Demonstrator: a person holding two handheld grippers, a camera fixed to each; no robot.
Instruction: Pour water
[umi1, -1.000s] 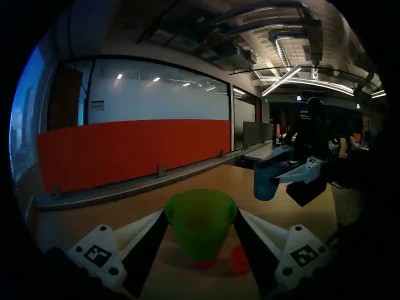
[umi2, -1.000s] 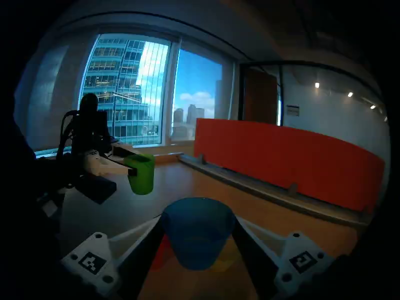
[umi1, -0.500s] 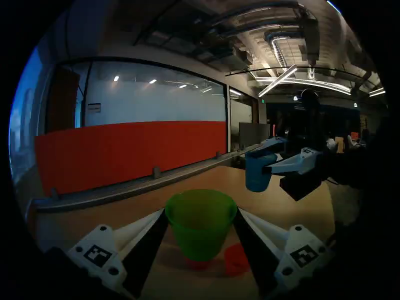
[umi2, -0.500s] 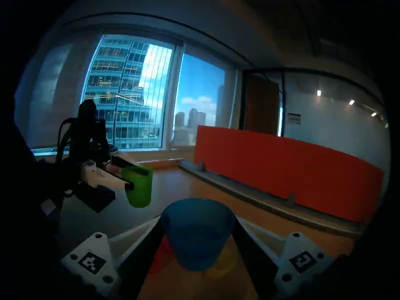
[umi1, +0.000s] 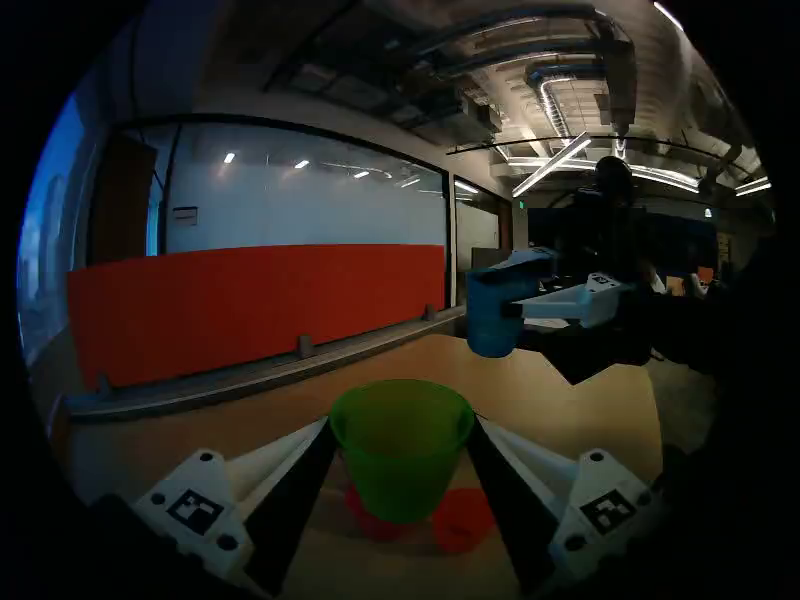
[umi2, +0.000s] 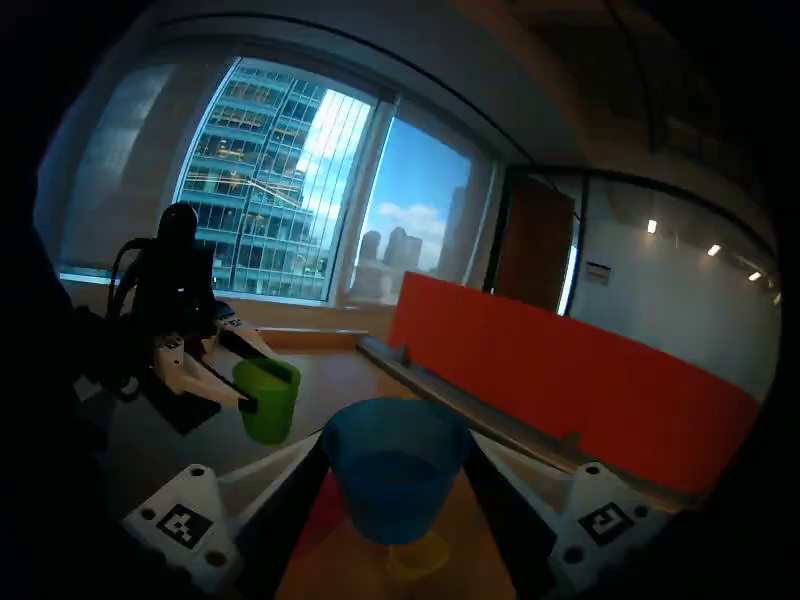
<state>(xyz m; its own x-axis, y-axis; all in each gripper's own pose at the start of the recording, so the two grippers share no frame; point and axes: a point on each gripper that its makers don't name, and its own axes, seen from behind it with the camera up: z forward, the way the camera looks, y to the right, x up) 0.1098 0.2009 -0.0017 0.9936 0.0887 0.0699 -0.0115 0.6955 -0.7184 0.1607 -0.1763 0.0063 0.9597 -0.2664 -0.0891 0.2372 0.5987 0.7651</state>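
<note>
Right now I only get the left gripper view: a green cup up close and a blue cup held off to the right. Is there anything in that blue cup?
Observer: The right gripper view looks down into the blue cup. It seems to hold some water.
Operator: What's behind my green cup?
Observer: From that side, the green cup has a wide window behind it, with tall buildings and blue sky.
Operator: Anything under the blue cup?
Observer: A yellow round thing lies on the table below it.
</note>
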